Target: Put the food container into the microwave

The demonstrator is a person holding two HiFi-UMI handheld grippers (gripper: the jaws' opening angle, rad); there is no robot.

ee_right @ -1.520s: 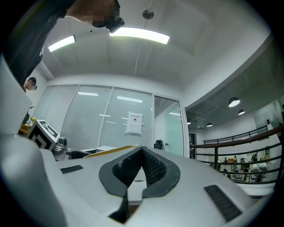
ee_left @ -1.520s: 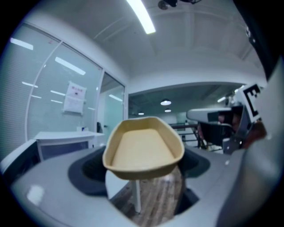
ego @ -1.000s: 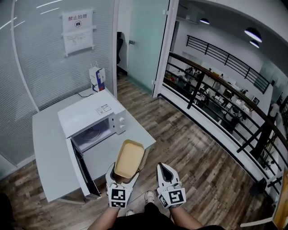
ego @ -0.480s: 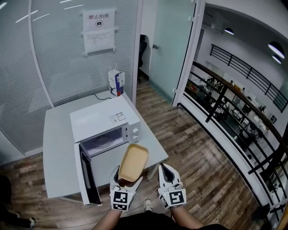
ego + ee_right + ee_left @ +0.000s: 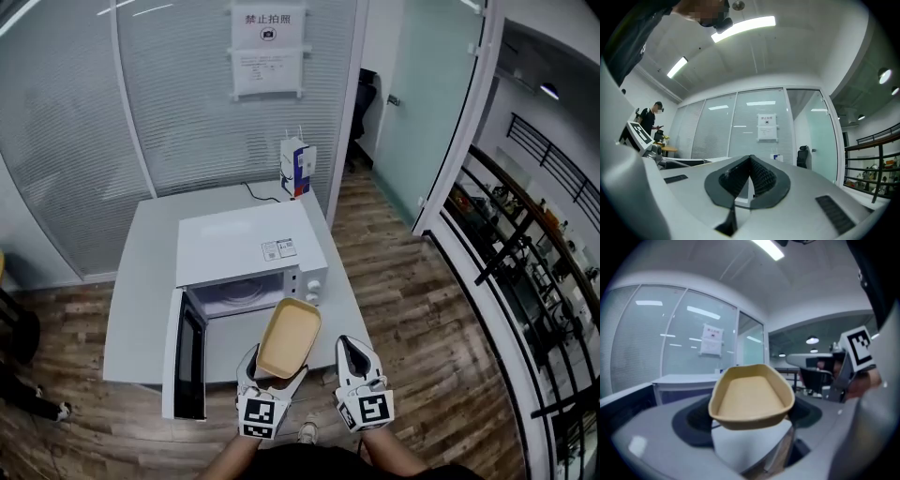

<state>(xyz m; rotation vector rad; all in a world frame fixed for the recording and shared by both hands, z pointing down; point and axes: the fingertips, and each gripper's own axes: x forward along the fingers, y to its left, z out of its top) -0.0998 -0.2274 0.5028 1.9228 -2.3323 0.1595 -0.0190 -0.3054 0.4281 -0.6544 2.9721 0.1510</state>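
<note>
A tan, empty food container (image 5: 289,337) sticks out forward from my left gripper (image 5: 270,371), which is shut on its near rim. In the left gripper view the container (image 5: 751,397) fills the middle, held level above the jaws. The white microwave (image 5: 248,251) stands on a white table (image 5: 141,281) straight ahead, its door (image 5: 183,354) swung open to the left and its cavity (image 5: 246,293) showing. The container's far end hangs just in front of the cavity. My right gripper (image 5: 349,360) is shut and holds nothing, to the right of the container; its pads (image 5: 757,176) meet.
A small carton (image 5: 297,167) stands at the table's far right corner. Behind it runs a glass wall with a paper notice (image 5: 268,37). A railing (image 5: 525,234) borders the wooden floor on the right. A person (image 5: 649,119) stands far off in the right gripper view.
The view has swung so the microwave and table now sit more central and nearer. The container in my left gripper has come closer to the open cavity. Both grippers keep their states.
</note>
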